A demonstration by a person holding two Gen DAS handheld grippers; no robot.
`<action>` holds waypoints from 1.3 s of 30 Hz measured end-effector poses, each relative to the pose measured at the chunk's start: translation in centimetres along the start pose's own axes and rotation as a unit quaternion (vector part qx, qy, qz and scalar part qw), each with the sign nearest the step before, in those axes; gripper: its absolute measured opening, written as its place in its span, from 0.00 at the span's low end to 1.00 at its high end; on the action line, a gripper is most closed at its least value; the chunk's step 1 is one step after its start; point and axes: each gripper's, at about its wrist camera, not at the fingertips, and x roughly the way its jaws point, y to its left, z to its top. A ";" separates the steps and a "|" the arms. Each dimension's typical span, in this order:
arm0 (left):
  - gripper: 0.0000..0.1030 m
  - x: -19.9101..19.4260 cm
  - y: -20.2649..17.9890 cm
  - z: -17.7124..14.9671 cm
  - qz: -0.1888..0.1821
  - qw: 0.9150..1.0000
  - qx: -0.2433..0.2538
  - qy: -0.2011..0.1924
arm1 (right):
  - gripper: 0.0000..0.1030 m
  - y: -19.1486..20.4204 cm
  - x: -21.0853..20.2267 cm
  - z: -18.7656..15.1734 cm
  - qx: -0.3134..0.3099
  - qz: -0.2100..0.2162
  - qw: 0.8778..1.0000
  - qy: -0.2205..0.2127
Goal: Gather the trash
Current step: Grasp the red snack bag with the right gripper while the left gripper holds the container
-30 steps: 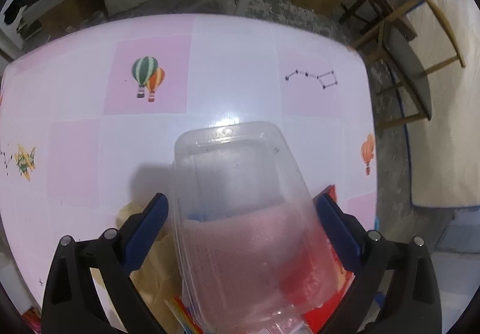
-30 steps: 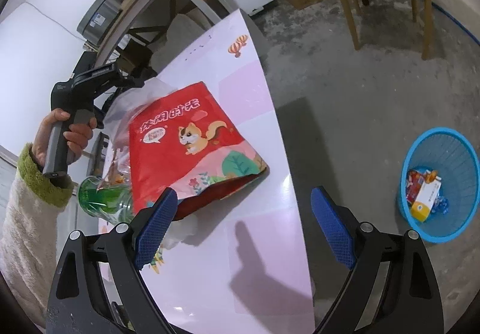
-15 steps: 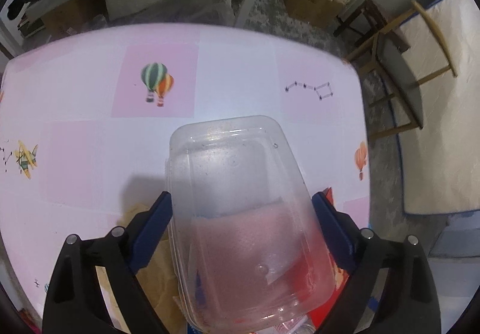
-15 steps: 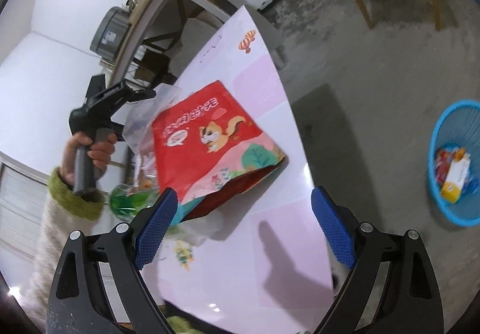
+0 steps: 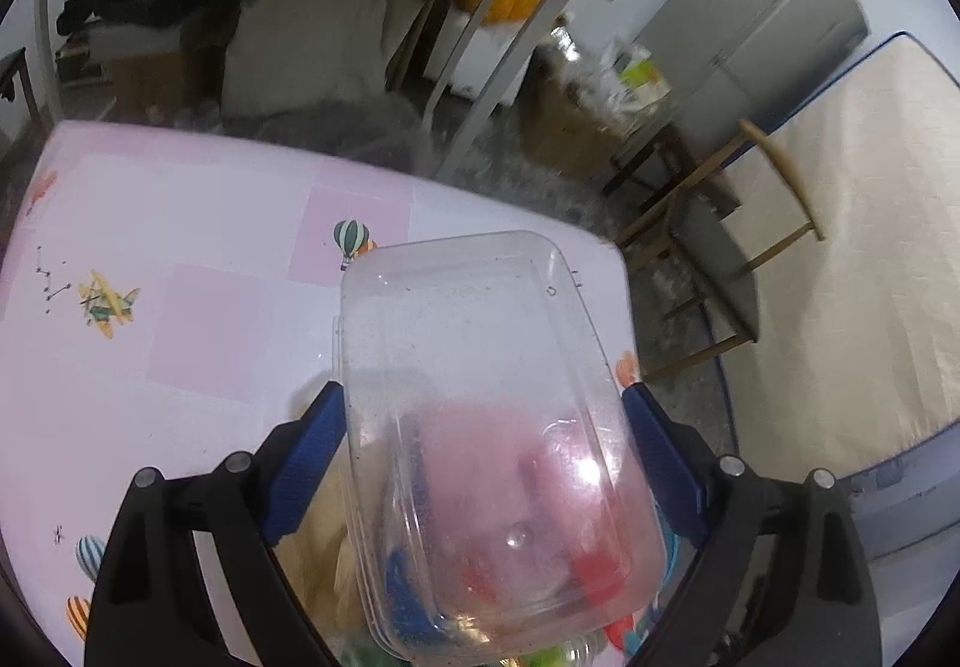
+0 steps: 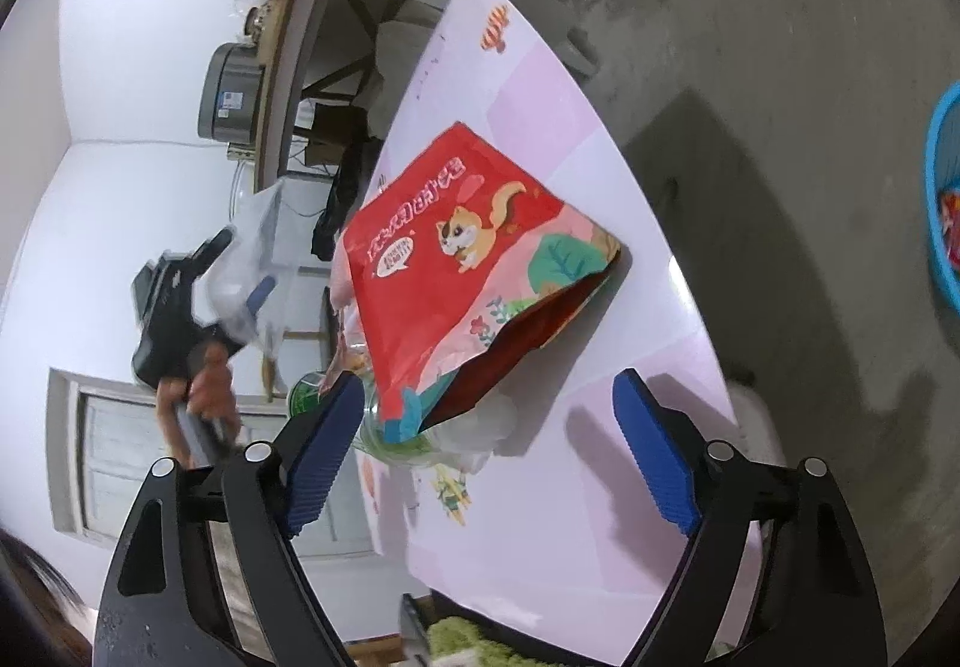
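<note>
My left gripper [image 5: 483, 430] is shut on a clear plastic food container [image 5: 480, 427] and holds it lifted above the pink table [image 5: 180, 247]; it also shows in the right wrist view [image 6: 252, 271], held up at the left. My right gripper [image 6: 489, 439] is open and empty above the table's near end. A red snack bag with a squirrel print [image 6: 462, 259] lies on the table ahead of it, over a green bottle [image 6: 312, 397] and white crumpled plastic [image 6: 480, 427].
A blue trash basket [image 6: 942, 199] with wrappers stands on the concrete floor at the far right. A wooden chair [image 5: 720, 223], cardboard box [image 5: 576, 127] and a metal-framed shelf [image 5: 480, 37] stand beyond the table. Brown paper [image 5: 324, 535] lies under the container.
My left gripper has risen and tilted up with the container, so more of the room shows. My right gripper has rolled and drifted left; the basket slid to the frame edge.
</note>
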 end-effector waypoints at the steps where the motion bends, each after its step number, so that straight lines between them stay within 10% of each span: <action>1: 0.87 -0.7 -0.1 -0.5 -0.006 1.000 0.000 -0.008 | 0.76 0.0 0.2 0.1 0.006 0.004 1.000 0.003; 23: 0.86 -8.8 -1.7 -11.7 -0.090 0.988 0.033 -0.122 | 0.26 -2.6 2.4 0.7 0.121 0.046 0.991 -0.011; 39: 0.86 -10.6 -2.2 -14.9 -0.091 0.981 0.042 -0.168 | 0.01 -4.5 0.6 -0.3 0.173 0.186 0.966 -0.041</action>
